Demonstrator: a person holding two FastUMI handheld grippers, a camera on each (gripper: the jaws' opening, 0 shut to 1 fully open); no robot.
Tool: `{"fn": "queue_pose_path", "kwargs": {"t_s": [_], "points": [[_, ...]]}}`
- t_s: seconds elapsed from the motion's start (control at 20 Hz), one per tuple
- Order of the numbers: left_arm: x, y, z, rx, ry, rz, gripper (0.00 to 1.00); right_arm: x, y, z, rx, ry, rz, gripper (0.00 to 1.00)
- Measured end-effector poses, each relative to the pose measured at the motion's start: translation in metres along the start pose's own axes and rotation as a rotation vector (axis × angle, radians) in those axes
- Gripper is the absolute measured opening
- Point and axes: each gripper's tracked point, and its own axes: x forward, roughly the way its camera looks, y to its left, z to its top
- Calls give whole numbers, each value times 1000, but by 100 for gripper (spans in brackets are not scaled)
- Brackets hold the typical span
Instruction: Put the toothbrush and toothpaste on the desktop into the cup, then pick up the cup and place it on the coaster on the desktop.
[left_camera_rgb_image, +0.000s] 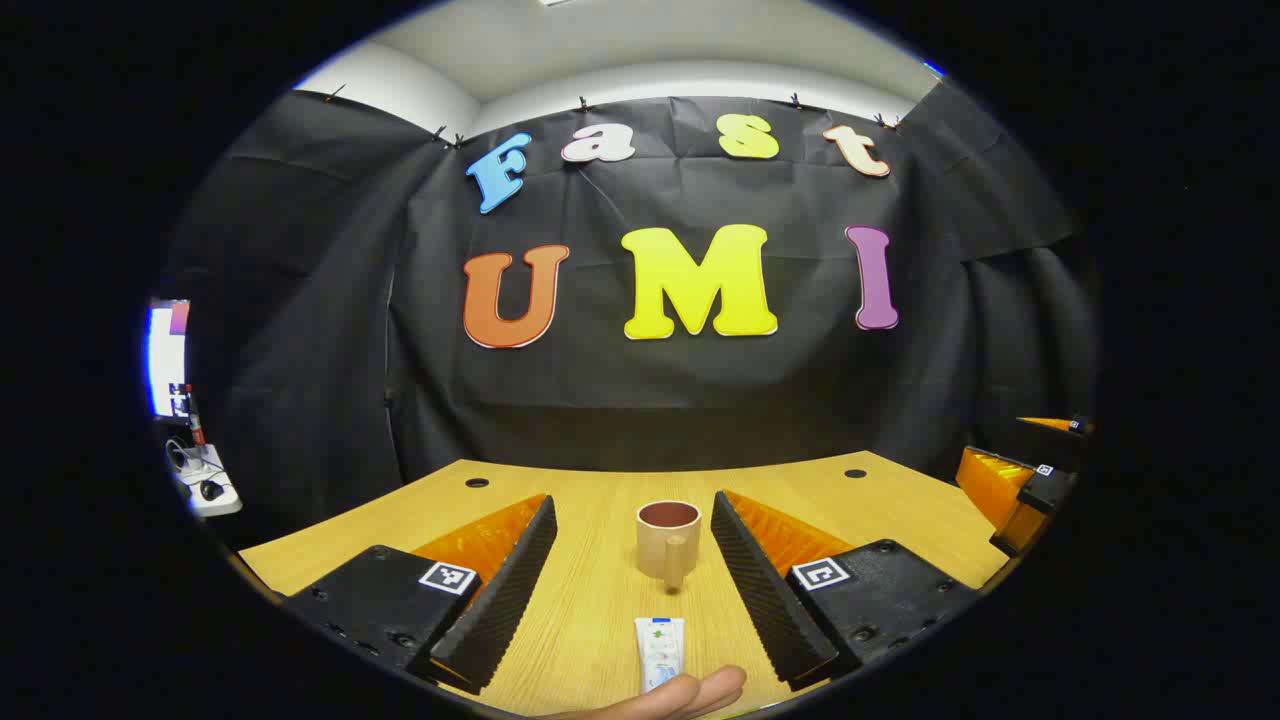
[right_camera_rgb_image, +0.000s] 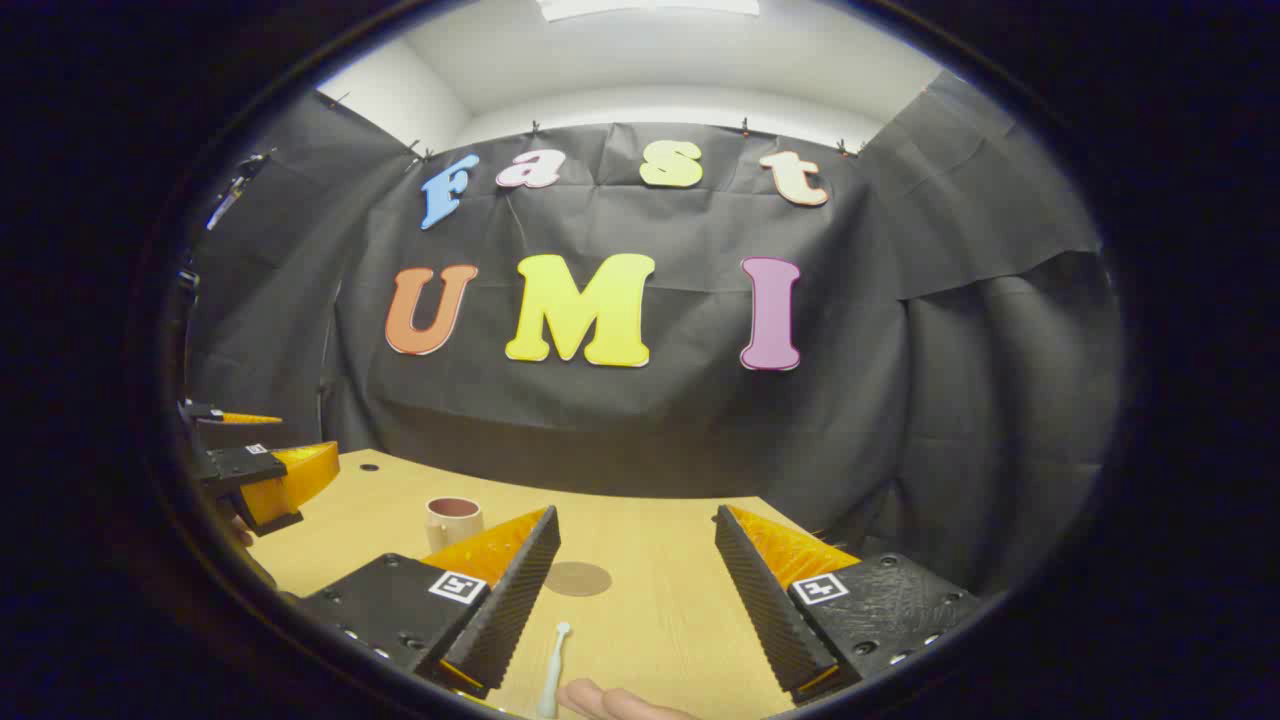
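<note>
Fingertips (left_camera_rgb_image: 690, 692) of a hand lay at the near edge of the desktop (left_camera_rgb_image: 600, 620), touching the end of the toothpaste (left_camera_rgb_image: 660, 650), which rested flat between the wide-spread jaws of the left gripper (left_camera_rgb_image: 632, 590), gripping nothing. Beyond it the cup (left_camera_rgb_image: 668, 540) stood upright, handle toward the camera, its dark inside apparently holding nothing, though the bottom could not be seen. In the right gripper view, another hand (right_camera_rgb_image: 615, 700) lay beside the toothbrush (right_camera_rgb_image: 553, 670), flat on the wood between the parted, unloaded jaws of the right gripper (right_camera_rgb_image: 635, 600); the coaster (right_camera_rgb_image: 578, 578) sat bare just ahead, well apart from the cup. Judged from this, a flat tube and a thin brush could slip or skid under a pinch, and a long brush dropped into a light cup could tip it.
</note>
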Motion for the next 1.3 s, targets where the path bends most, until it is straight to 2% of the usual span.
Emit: {"fn": "queue_pose_path", "kwargs": {"t_s": [0.2,0.35,0.7,1.05,1.15,1.2,1.3], "points": [[-1,-10,-4,-14,17,-32,99,1,-6,2,-35,-8,-23,94],[-2,-18,-9,-29,31,-63,99,1,-5,0,-5,8,-15,95],[-4,-8,1,-7,-10,-31,98,2,-6,-1,-26,10,-22,95],[-2,-8,-4,-10,8,-41,100,6,-11,-6,-31,20,-31,95],[1,-2,-5,-14,12,-30,94,7,-11,-6,-33,23,-34,95],[1,-2,-6,-15,18,-30,99,7,-11,-6,-33,24,-35,95],[1,-7,-11,-25,33,-44,99,8,-12,-8,-38,28,-40,95]]}}
